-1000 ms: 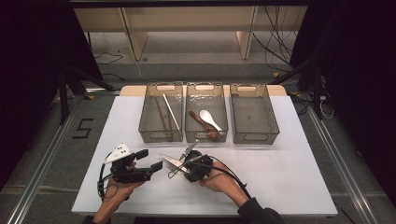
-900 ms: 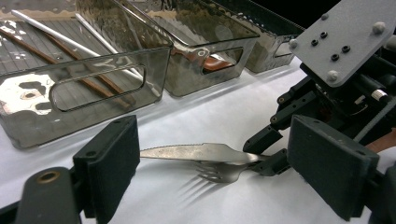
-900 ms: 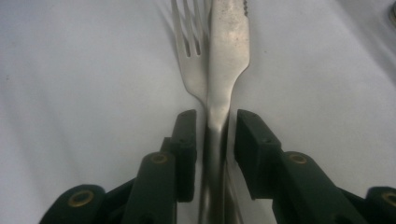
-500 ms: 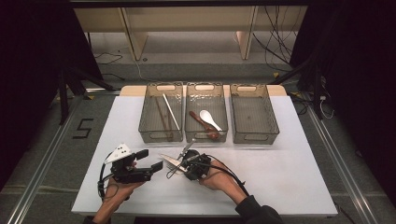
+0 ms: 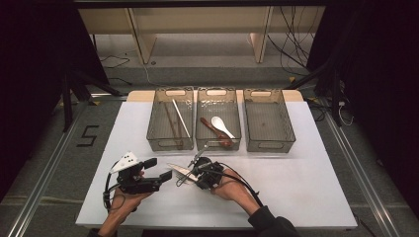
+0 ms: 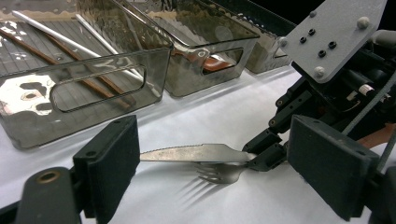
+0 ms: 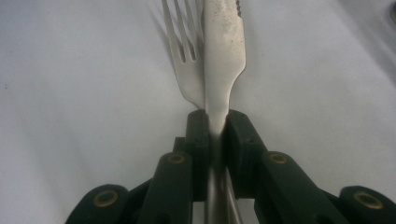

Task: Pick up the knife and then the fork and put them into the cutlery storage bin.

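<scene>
Near the front edge of the white tabletop [image 5: 306, 182], between the two hands: steel table knife [image 6: 196, 152] and steel fork [image 6: 219, 173], stacked, knife on top of fork, blade and tines pointing toward the left gripper [image 5: 157, 169].

Right gripper [image 7: 215, 123]: jaws closed tight on the knife at the neck between blade and handle, seen straight down the right gripper view. Jaws have just been closing, knife between them. Fork lies against the knife's side at the same spot; cannot tell whether the pads also pinch the fork. Tines still on the tabletop, casting a shadow in the left gripper view. In the high view the right gripper [image 5: 193, 170] sits just front of the middle bin, handles sticking up and back from it.

Left gripper: jaws wide open, gripping nothing. Left gripper view looks through the gap straight at the knife tip; tip near the left-hand pad, not touching as far as visible. Held low, roughly level, pointing across at the right gripper.

Behind: three smoky clear plastic bins in a row, touching side by side.
- left bin [image 5: 157, 143]: brown and white chopsticks [image 5: 180, 118]
- middle bin [image 5: 217, 144]: white ceramic soup spoon [image 5: 221, 125] next to a brown wooden spoon [image 5: 212, 129]
- right bin [image 5: 269, 143]: no contents visible
</scene>
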Tool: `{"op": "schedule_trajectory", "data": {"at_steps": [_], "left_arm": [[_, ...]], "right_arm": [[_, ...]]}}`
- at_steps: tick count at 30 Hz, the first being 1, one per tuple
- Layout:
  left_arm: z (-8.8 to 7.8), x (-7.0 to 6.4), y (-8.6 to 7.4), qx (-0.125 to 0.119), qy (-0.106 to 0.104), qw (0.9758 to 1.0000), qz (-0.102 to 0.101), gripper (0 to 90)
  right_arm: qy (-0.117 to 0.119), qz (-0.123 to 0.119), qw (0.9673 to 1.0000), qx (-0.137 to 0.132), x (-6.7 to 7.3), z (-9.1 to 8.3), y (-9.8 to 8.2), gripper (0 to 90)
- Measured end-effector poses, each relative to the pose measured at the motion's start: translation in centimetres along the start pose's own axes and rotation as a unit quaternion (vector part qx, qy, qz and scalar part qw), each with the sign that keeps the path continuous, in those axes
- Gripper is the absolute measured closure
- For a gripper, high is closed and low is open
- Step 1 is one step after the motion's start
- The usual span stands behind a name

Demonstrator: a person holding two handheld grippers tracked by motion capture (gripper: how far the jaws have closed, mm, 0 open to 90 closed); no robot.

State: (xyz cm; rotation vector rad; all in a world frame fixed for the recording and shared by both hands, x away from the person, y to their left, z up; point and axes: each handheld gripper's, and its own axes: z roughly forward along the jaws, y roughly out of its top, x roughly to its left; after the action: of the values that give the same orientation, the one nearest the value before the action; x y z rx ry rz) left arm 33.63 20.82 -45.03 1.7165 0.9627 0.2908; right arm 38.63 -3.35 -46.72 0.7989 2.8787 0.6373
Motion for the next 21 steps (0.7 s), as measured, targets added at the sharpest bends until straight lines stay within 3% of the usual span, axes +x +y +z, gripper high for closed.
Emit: {"op": "schedule_trajectory", "data": {"at_steps": [9, 21], "left_arm": [[0.0, 0.0, 0.0, 0.000, 0.000, 1.0000, 0.000, 16.6], [-0.1, 0.0, 0.0, 0.000, 0.001, 1.0000, 0.001, 16.6]], "right_arm": [[0.010, -0.005, 0.9999, -0.011, -0.2, -0.2, 0.0, 80.7], [0.007, 0.012, 0.9995, -0.030, -0.9, -1.6, -0.3, 80.7]]}}
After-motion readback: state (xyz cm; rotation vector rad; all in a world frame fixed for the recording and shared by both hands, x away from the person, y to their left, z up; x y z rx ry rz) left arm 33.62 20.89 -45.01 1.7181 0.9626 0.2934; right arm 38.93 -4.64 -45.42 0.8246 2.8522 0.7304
